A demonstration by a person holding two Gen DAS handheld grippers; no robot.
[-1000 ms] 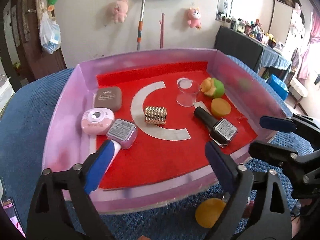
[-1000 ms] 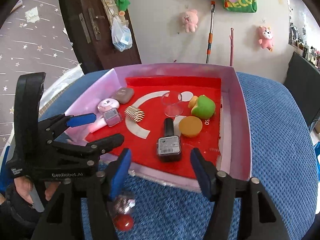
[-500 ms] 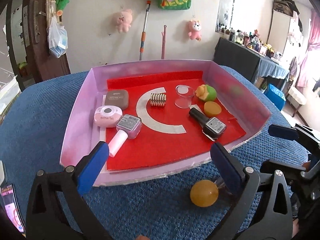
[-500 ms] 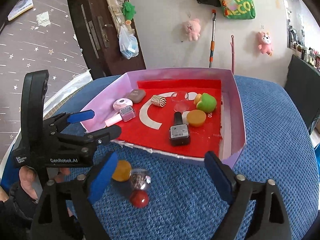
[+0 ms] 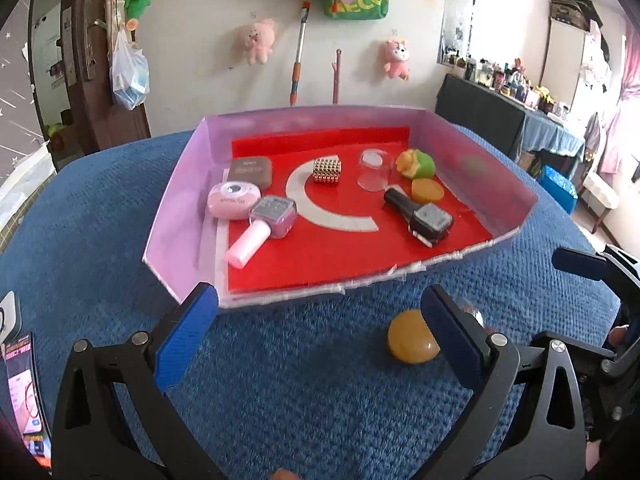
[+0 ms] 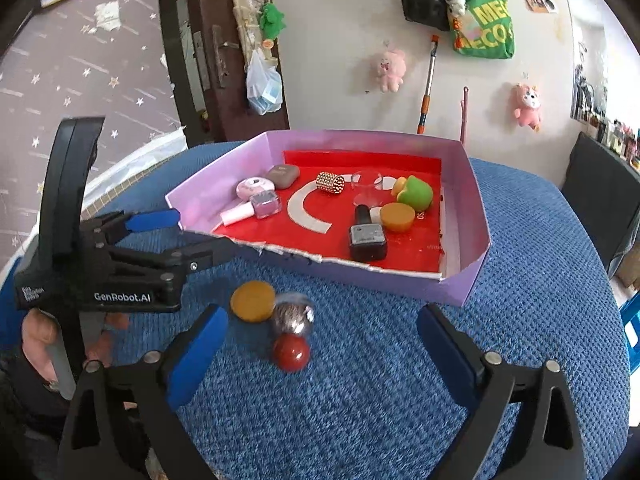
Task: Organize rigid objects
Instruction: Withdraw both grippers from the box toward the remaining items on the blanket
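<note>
The small bottle (image 6: 291,330) with the red round cap lies on the blue cloth (image 6: 400,380) outside the tray, near the tray's front edge, cap toward the camera and clear speckled body pointing away toward the tray. So its long axis runs roughly along the right gripper's (image 6: 320,340) line of reach, and it sits between that gripper's blue pads, closer to the left pad. An amber disc (image 6: 253,301) lies just beside the bottle's body, possibly touching.

The right gripper looks better placed; the left gripper (image 5: 320,320) has only the disc beside its right pad, and the bottle is mostly hidden there. Both stand wide apart, holding and touching nothing.

Beyond, the lilac tray (image 6: 472,204) already holds two nail-polish bottles and other small items on its red floor.
</note>
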